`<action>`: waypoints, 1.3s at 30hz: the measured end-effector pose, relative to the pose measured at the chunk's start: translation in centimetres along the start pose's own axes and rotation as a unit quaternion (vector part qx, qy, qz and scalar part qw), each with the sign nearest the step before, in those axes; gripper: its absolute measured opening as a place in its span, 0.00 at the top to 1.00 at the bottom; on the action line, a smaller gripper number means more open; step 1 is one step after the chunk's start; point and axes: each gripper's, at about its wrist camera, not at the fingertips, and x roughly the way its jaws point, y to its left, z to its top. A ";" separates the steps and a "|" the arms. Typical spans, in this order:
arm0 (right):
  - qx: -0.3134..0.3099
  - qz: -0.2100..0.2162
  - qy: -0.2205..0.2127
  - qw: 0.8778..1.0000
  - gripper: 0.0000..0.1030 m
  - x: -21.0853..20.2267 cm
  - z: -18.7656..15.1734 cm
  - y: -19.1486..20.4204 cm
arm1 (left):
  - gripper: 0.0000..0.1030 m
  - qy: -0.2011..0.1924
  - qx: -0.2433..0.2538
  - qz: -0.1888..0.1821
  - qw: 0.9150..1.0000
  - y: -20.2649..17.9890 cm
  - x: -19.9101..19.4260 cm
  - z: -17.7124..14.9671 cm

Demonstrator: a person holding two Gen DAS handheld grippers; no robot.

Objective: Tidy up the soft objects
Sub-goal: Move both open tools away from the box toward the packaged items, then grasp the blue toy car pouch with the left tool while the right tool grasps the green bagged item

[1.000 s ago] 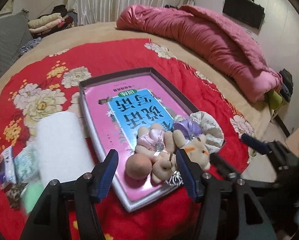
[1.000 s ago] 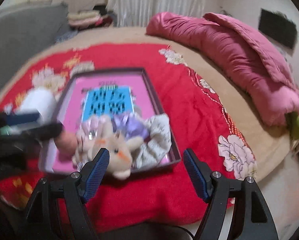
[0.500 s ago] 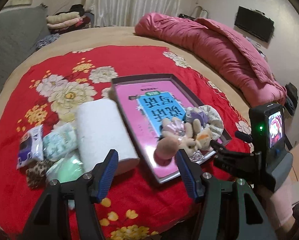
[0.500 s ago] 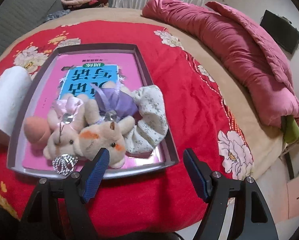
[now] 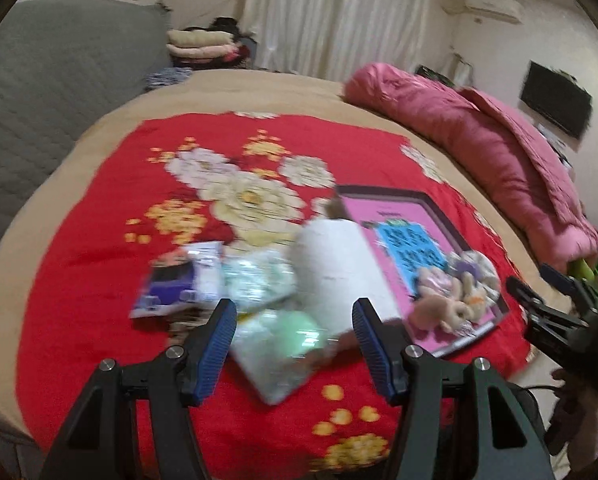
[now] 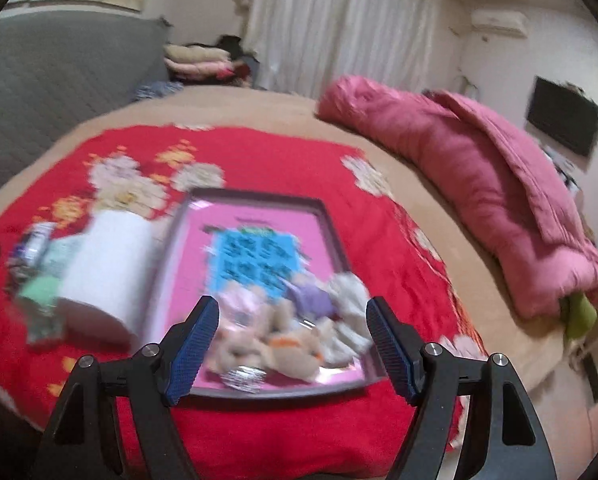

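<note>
Red floral blanket [image 5: 99, 264] covers the bed. Tray [image 6: 331, 224] at centre, plush toys [image 6: 283, 340] piled at its 6 o'clock edge. White roll [image 5: 335, 264] at tray's 9 o'clock, packets [image 5: 259, 280] beyond. Left gripper [image 5: 293, 336] and right gripper [image 6: 293, 344]: jaws apart, nothing held.

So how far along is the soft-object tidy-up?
Done: plush toys and scrunchie lie in the tray. In hand: nothing; left gripper and right gripper are open. Left: paper roll and packets on the red cloth.
</note>
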 end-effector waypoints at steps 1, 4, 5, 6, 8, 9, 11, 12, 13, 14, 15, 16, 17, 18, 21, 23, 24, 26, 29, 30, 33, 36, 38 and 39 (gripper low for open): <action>-0.007 0.008 -0.006 1.000 0.25 -0.5 0.4 0.7 | 0.42 -0.003 -0.008 0.005 1.000 0.8 -0.2 0.0; -0.022 0.041 -0.015 0.999 0.25 -1.8 1.3 3.3 | 0.42 -0.013 -0.031 0.023 0.999 3.6 -0.7 0.2; -0.026 0.056 -0.018 0.998 0.25 -2.2 1.6 4.2 | 0.42 -0.016 -0.037 0.030 0.999 4.5 -0.8 0.2; -0.030 0.065 -0.021 0.997 0.25 -2.5 1.7 4.9 | 0.42 -0.016 -0.043 0.034 0.998 5.2 -0.9 0.2; -0.045 0.088 -0.026 0.995 0.25 -3.1 2.0 6.8 | 0.42 -0.015 -0.058 0.041 0.997 6.7 -0.9 0.0; -0.052 0.095 -0.027 0.994 0.25 -3.3 2.0 7.6 | 0.42 -0.015 -0.064 0.042 0.997 7.2 -0.9 -0.1; -0.068 0.108 -0.025 0.991 0.25 -3.5 2.2 9.3 | 0.42 -0.017 -0.079 0.045 0.996 8.5 -0.8 -0.2; -0.074 0.115 -0.024 0.990 0.25 -3.5 2.2 10.1 | 0.42 -0.017 -0.084 0.046 0.995 8.9 -0.8 -0.3; -0.078 0.121 -0.024 0.989 0.25 -3.7 2.1 10.7 | 0.42 -0.017 -0.090 0.047 0.995 9.4 -0.7 -0.5; -0.081 0.127 -0.025 0.988 0.25 -3.8 2.1 11.2 | 0.42 -0.016 -0.096 0.048 0.994 9.9 -0.6 -0.5; -0.084 0.134 -0.024 0.987 0.25 -4.0 2.1 11.7 | 0.42 -0.015 -0.102 0.047 0.994 10.2 -0.5 -0.6; -0.088 0.137 -0.025 0.986 0.25 -4.1 2.0 12.2 | 0.42 -0.014 -0.107 0.046 0.993 10.6 -0.4 -0.7; -0.093 0.140 -0.025 0.985 0.25 -4.2 2.0 12.8 | 0.42 -0.013 -0.111 0.045 0.993 11.0 -0.2 -0.8; -0.096 0.143 -0.024 0.985 0.25 -4.4 1.9 13.1 | 0.42 -0.011 -0.113 0.045 0.993 11.1 0.0 -1.0; -0.106 0.152 -0.020 0.983 0.25 -4.6 1.6 14.1 | 0.42 -0.007 -0.114 0.043 0.993 11.2 0.4 -1.2; -0.114 0.157 -0.016 0.981 0.25 -4.6 1.3 14.8 | 0.42 -0.006 -0.113 0.038 0.993 11.0 0.9 -1.2; -0.120 0.159 -0.013 0.980 0.25 -4.6 1.2 15.2 | 0.42 -0.004 -0.115 0.033 0.993 11.0 1.2 -1.2; -0.131 0.161 -0.010 0.978 0.25 -4.7 1.0 15.8 | 0.42 0.009 -0.126 0.014 0.992 11.3 2.2 -1.5; -0.146 0.167 -0.006 0.975 0.25 -4.6 0.7 16.5 | 0.42 0.023 -0.122 0.017 0.992 11.5 3.4 -2.2; -0.149 0.167 -0.004 0.975 0.25 -4.5 0.6 16.8 | 0.42 0.028 -0.123 0.018 0.992 11.6 3.8 -2.4; -0.155 0.171 0.003 0.973 0.25 -4.0 0.4 17.4 | 0.42 0.038 -0.138 0.009 0.990 12.6 4.8 -2.9; -0.156 0.176 0.011 0.972 0.25 -3.7 0.2 17.8 | 0.42 0.037 -0.125 0.017 0.991 13.2 5.5 -2.9; -0.157 0.177 0.014 0.972 0.25 -3.5 0.1 17.8 | 0.42 0.033 -0.102 0.029 0.994 13.5 5.7 -2.7; -0.156 0.177 0.016 0.972 0.25 -3.5 0.1 17.8 | 0.42 0.033 -0.101 0.024 0.994 13.8 5.8 -2.6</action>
